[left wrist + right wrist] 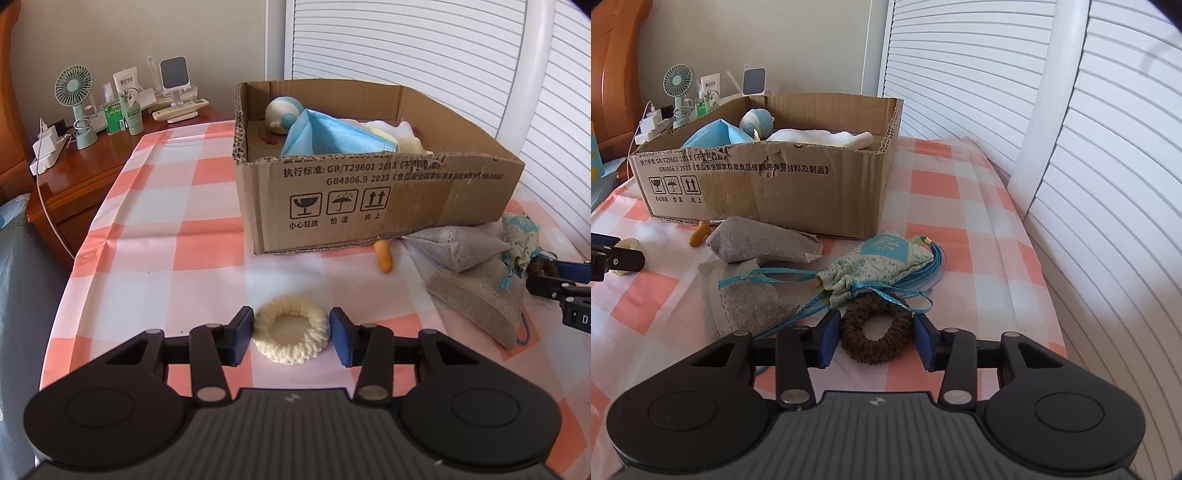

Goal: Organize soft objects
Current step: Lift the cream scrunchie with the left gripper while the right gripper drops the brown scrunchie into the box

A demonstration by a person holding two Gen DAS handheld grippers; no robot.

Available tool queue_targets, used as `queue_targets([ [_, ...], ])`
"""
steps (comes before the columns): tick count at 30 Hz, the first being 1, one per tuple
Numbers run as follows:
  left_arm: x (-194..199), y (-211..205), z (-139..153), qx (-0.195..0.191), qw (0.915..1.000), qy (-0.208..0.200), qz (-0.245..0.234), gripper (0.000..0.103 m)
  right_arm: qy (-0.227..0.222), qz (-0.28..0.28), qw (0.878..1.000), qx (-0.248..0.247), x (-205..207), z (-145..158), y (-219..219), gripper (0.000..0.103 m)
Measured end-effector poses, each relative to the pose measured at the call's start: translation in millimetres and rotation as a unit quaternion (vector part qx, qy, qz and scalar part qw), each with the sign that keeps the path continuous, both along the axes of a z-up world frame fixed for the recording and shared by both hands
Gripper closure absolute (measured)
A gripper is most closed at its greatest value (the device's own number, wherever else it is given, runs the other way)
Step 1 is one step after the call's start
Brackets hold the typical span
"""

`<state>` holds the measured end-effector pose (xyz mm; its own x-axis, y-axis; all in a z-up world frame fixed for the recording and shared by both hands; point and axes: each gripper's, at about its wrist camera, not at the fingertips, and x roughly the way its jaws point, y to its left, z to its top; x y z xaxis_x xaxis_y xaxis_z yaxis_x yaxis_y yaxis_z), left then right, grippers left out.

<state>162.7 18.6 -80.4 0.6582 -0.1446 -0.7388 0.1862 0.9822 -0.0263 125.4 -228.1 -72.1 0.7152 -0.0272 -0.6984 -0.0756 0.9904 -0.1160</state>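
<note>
A cream scrunchie (pixel 288 354) lies on the pink checked tablecloth (pixel 177 206). My left gripper (pixel 291 318) straddles it, with both blue pads touching its outer sides. On the right, a brown scrunchie (pixel 871 352) lies in front of a floral drawstring pouch (pixel 875 262). My right gripper (pixel 876 319) is closed onto it from both sides. Behind them stands an open cardboard box (pixel 332 192) holding a blue face mask (pixel 325 136), a round plush toy (pixel 282 110) and white cloth. The box (pixel 798 192) also shows in the right wrist view.
Two grey sachets (pixel 761 240) with blue cords and a small orange piece (pixel 384 258) lie between the grippers, near the box front. A wooden nightstand (pixel 92 162) with a fan and bottles stands at the left. White louvred doors (pixel 1108 184) and a white post border the right.
</note>
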Motion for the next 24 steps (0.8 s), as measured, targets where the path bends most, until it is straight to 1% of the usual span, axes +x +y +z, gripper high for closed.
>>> queue_targets([
  [5, -2, 2, 0, 0.000, 1.0000, -0.002, -0.003, 0.066, 0.005, 0.001, 1.000, 0.008, -9, 2, 0, 0.060],
  [13, -10, 6, 6, -0.003, 0.9998, 0.001, -0.022, 0.069, 0.014, 0.020, 1.000, 0.011, -30, 15, 0, 0.060],
  [24, -32, 15, 33, -0.002, 0.9958, 0.001, -0.092, 0.069, 0.004, 0.039, 0.999, 0.010, -52, 40, 2, 0.060],
])
